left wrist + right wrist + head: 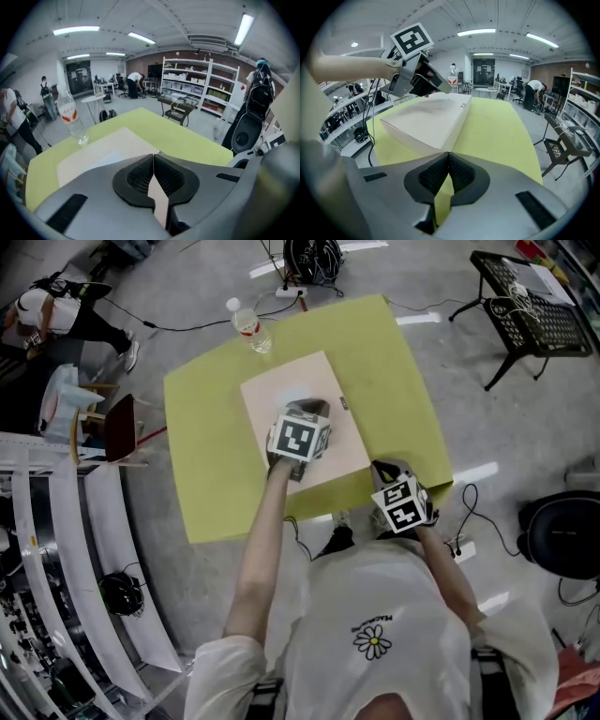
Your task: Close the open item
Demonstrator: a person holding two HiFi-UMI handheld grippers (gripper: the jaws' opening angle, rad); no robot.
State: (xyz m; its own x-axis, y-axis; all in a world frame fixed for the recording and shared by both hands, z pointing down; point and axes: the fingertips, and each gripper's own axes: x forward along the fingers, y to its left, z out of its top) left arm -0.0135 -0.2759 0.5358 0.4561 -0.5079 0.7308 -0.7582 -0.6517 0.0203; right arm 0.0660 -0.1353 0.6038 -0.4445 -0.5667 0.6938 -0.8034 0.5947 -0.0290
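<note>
A flat beige box (pixel 281 395) lies on the yellow-green table (pixel 394 362), its lid down flat. The left gripper (pixel 309 411) hangs just over the box's near half, jaws shut with nothing between them. In the left gripper view the closed jaws (pixel 153 157) point across the box lid (pixel 103 152). The right gripper (pixel 382 470) sits at the table's near right corner, shut and empty. Its own view has the closed jaws (pixel 449 154) aimed at the box (pixel 429 119), with the left gripper (pixel 438 89) over the lid's far left side.
A plastic water bottle (pixel 251 329) stands at the table's far edge, beyond the box (pixel 70 117). A black mesh stand (pixel 530 310) sits off to the far right. Cables trail on the floor around the table. White shelving (pixel 56 549) runs along the left.
</note>
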